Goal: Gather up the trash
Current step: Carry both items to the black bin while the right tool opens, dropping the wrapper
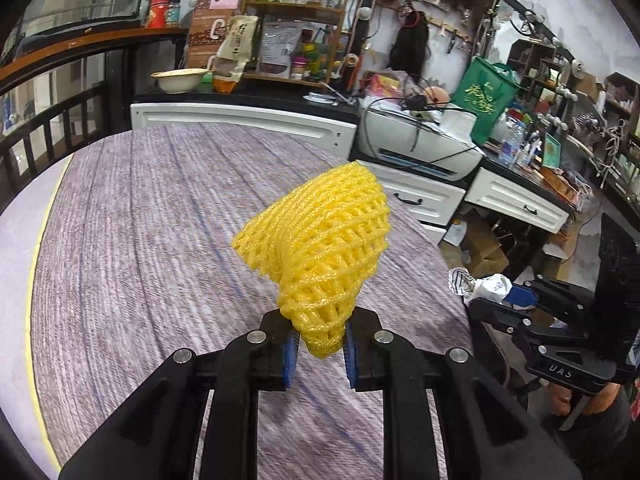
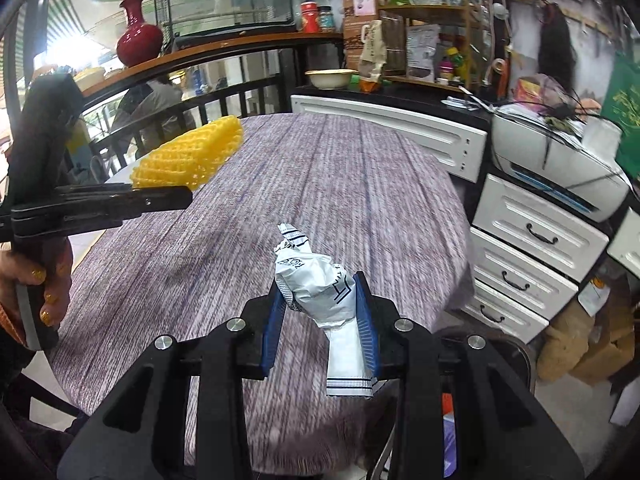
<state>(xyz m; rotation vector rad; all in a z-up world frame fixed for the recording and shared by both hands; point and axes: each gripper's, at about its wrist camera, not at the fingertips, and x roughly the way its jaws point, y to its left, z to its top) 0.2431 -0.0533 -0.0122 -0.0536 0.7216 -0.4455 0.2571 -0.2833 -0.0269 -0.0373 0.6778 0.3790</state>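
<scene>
above table (image 1: 140, 220): both grippers seemingly loaded

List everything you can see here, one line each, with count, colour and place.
foam net: one, yellow, in left gripper
wrapper: one, white, crumpled, in right gripper
table: one, purple-grey cloth, below both grippers
printer: one, white, on cabinet at right
tote bag: one, green, behind printer
bowl: one, cream, on far counter
vase: one, red, on ledge
left gripper: shut on net
right gripper: shut on wrapper
</scene>
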